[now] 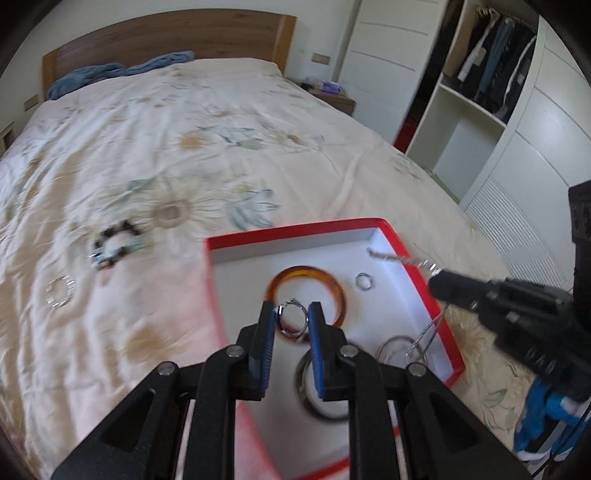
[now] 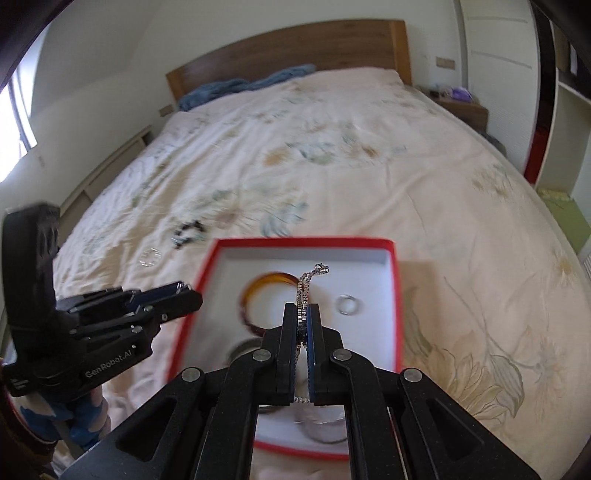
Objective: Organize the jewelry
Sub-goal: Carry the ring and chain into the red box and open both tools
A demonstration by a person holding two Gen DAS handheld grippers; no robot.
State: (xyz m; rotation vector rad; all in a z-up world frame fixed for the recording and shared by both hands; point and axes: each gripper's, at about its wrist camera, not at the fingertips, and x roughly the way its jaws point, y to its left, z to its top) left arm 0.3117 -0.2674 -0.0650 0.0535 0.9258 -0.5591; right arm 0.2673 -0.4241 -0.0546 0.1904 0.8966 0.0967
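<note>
A red box with a white inside (image 1: 391, 236) (image 2: 393, 280) lies on the bed. It holds an amber bangle (image 1: 332, 284) (image 2: 255, 286), a small silver ring (image 1: 365, 281) (image 2: 348, 305) and other rings. My left gripper (image 1: 292, 318) is shut on a silver ring (image 1: 291, 323) above the box. My right gripper (image 2: 303, 315) is shut on a silver chain (image 2: 308, 284), which also shows in the left wrist view (image 1: 402, 258), held over the box. A dark bead bracelet (image 1: 114, 243) (image 2: 189, 233) and a clear bracelet (image 1: 59, 291) (image 2: 149, 257) lie on the bedspread left of the box.
The floral bedspread (image 1: 184, 147) covers a bed with a wooden headboard (image 1: 166, 33) and a blue blanket (image 1: 110, 70). A white wardrobe with hanging clothes (image 1: 491, 74) stands at the right, a nightstand (image 2: 461, 103) beside the bed.
</note>
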